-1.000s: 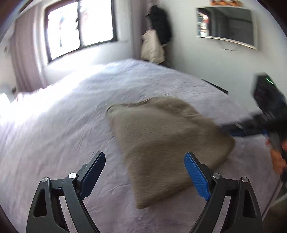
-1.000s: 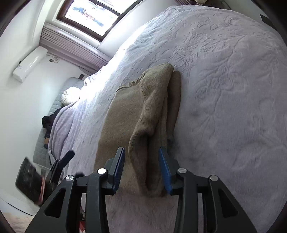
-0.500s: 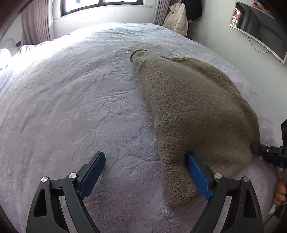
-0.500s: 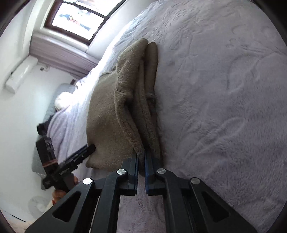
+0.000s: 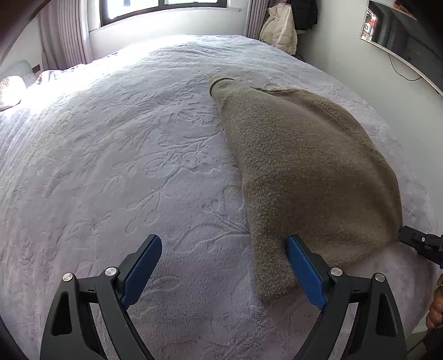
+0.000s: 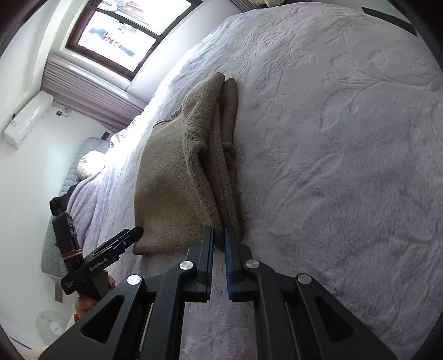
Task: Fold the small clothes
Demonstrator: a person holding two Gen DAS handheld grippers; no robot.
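**Right gripper pinches the sweater's edge while the left stands spread at its corner**

In the right wrist view, the right gripper (image 6: 218, 238) sits lowest in the frame, its two blue-padded fingers pressed almost together on the near edge of a folded brown sweater (image 6: 171, 188). The fabric's stacked layers run straight into the narrow gap between the pads, so the tool is pinching the sweater. The sweater's folded layers show as ridges leading away from the gripper.

In the left wrist view, the left gripper (image 5: 224, 265) is spread wide. Its right finger (image 5: 303, 272) lies against the sweater's (image 5: 304, 171) near corner, and a narrow flap of that corner reaches down between the two fingers; the left finger (image 5: 142, 267) stands over bare bedspread, well apart from the cloth. Nothing is clamped.

The sweater lies flat on a pale lilac embossed bedspread (image 5: 124, 166), close to the bed's near right edge, narrowing to a point toward the middle of the bed. At its right corner the tip of the right gripper (image 5: 420, 243) shows, touching the cloth.

Farther off, a window (image 5: 163, 5) with curtains (image 5: 66, 33) sits behind the bed, a cream jacket (image 5: 279, 30) hangs in the corner, and a screen (image 5: 404, 41) is mounted on the right wall.
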